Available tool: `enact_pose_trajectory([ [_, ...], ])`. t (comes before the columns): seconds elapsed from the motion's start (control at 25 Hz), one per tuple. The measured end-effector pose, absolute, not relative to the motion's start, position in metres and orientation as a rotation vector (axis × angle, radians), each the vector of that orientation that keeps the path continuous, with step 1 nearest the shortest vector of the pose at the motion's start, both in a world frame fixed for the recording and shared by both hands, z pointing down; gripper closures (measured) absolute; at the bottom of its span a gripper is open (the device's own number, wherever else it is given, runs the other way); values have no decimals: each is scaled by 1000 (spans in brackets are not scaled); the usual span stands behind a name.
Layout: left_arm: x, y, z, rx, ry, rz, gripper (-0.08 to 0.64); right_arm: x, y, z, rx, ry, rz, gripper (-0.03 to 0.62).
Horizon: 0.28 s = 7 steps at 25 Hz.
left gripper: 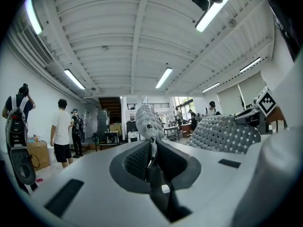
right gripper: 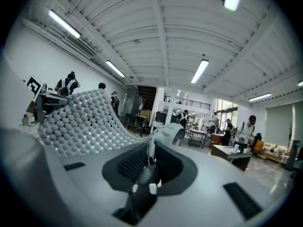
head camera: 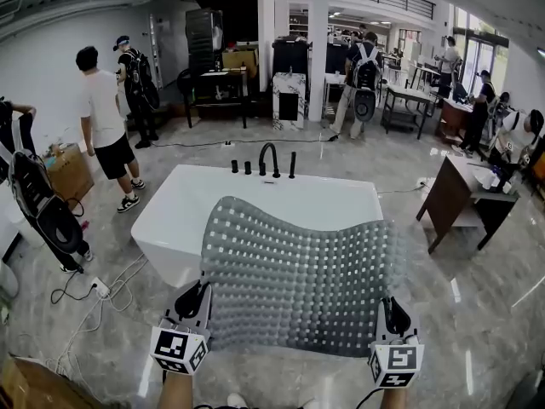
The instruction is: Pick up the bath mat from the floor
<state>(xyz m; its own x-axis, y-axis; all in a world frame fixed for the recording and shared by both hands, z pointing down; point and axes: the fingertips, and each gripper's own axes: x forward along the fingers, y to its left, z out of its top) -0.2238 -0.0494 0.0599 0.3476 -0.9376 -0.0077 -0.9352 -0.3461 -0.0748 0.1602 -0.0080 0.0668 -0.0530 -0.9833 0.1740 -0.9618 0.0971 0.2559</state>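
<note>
two bath mat (head camera: pixel 298 271) corners | pinched in left fingers (left gripper: pixel 137 159) | right fingers (right gripper: pixel 129 164)

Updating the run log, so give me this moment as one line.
phase: lift | left tool: shut on bath mat corner | right tool: shut on other corner | mat: spread before bathtub

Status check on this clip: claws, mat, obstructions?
Left claw and right claw shut on bath mat corners. Mat off floor, held up before bathtub. Nothing blocking.
</note>
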Motion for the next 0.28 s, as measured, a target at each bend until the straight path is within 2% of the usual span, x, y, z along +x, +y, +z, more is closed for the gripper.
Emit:
enact_pose_trajectory([
  [0.28,-235,-50,61,-2518,1766,-49,518,154,-9,67,1924,-2074,-109,526],
])
